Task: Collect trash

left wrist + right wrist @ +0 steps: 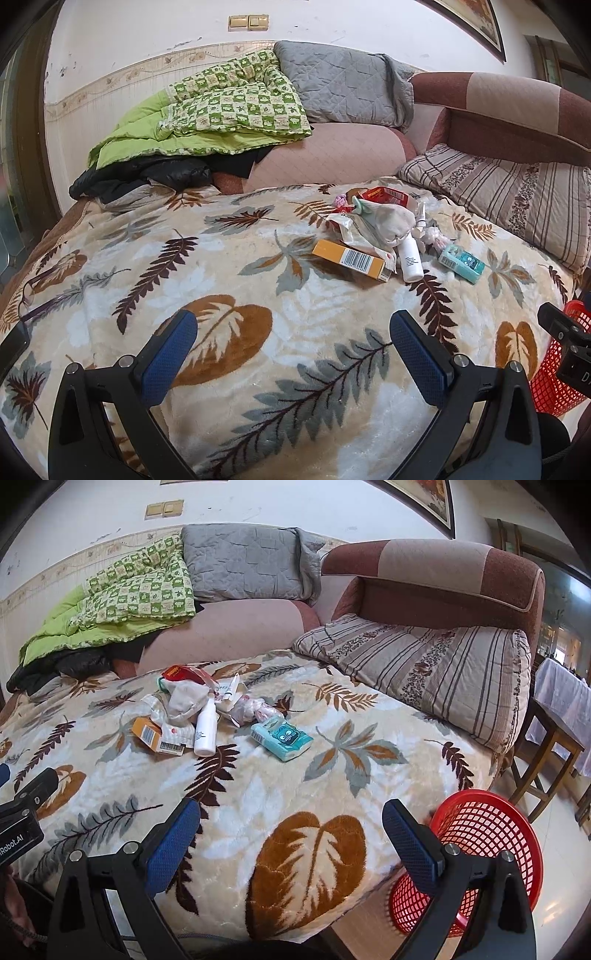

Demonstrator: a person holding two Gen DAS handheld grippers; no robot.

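Note:
A heap of trash lies on the leaf-patterned blanket (229, 295) of the bed. It holds an orange box (351, 260) (157, 738), a white bottle (410, 258) (205, 731), a teal tissue pack (461, 262) (282, 738), crumpled white wrappers (384, 221) (184, 699) and a red packet (384, 194) (183, 672). My left gripper (293, 332) hovers open well short of the heap, nothing between its fingers. My right gripper (291, 821) is open too, over the blanket's near edge. A red mesh basket (484, 853) (554, 365) stands on the floor beside the bed, just right of the right gripper.
A striped pillow (424, 664) lies at the head of the bed under a brown padded headboard (443, 576). A green quilt (221, 110), a grey quilt (343, 81) and dark clothing (147, 173) are piled at the back. A wooden stool (546, 746) stands at the right.

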